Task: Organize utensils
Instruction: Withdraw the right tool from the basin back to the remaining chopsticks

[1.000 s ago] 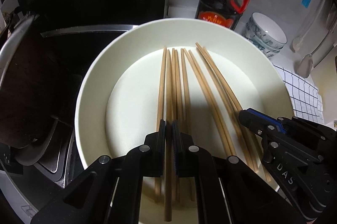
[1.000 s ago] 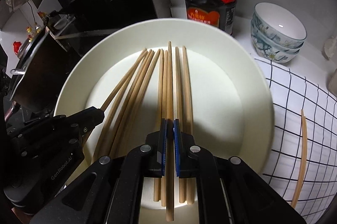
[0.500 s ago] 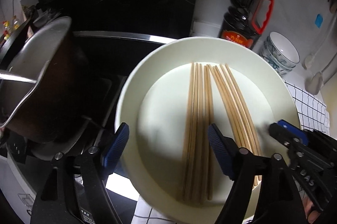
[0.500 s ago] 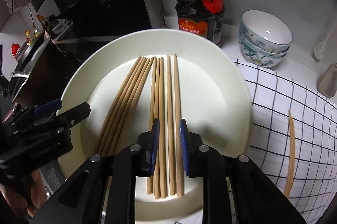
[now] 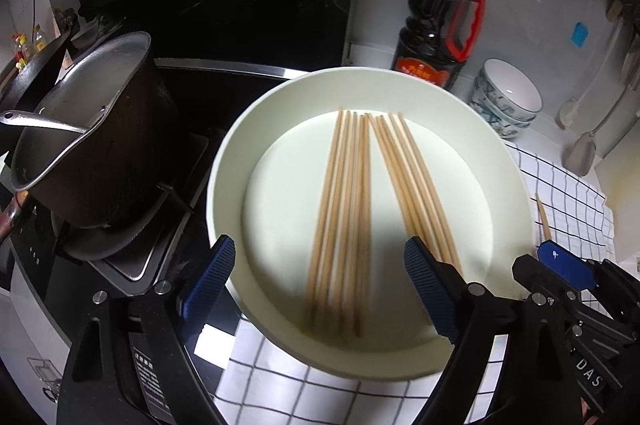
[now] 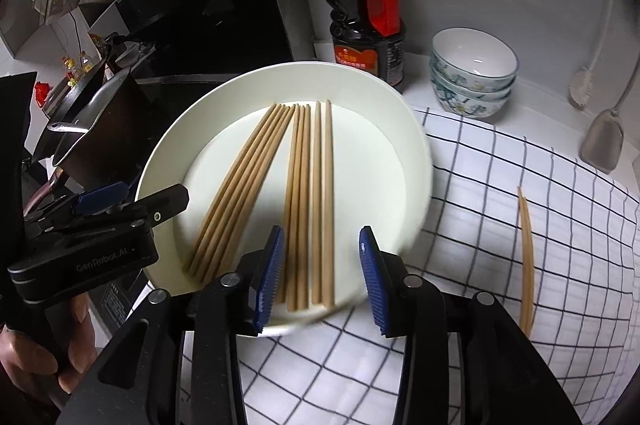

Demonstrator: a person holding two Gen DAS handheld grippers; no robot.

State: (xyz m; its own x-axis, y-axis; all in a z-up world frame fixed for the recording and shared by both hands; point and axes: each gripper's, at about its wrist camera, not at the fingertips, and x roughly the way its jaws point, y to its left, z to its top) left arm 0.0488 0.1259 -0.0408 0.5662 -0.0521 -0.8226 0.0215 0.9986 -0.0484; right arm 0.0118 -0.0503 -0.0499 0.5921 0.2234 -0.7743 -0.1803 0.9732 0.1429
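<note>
Several wooden chopsticks (image 5: 344,209) lie in two bundles on a white plate (image 5: 508,185), which rests on a checked cloth. In the right wrist view the chopsticks (image 6: 304,201) lie on the same plate (image 6: 416,161). My left gripper (image 5: 320,289) is open and empty above the plate's near rim. My right gripper (image 6: 320,265) is open and empty over the near ends of the right bundle. A stray pair of chopsticks (image 6: 526,257) lies on the cloth to the right, apart from the plate.
A dark pot (image 5: 92,145) with a ladle sits on the stove at left. A soy sauce bottle (image 6: 368,17) and stacked bowls (image 6: 472,73) stand behind the plate. A spatula (image 6: 604,141) and brush hang at right. The checked cloth (image 6: 480,305) covers the counter.
Both grippers were shut on chopsticks over the plate; both have let go, opened wide and drawn back. The chopsticks now lie loose on the plate.
</note>
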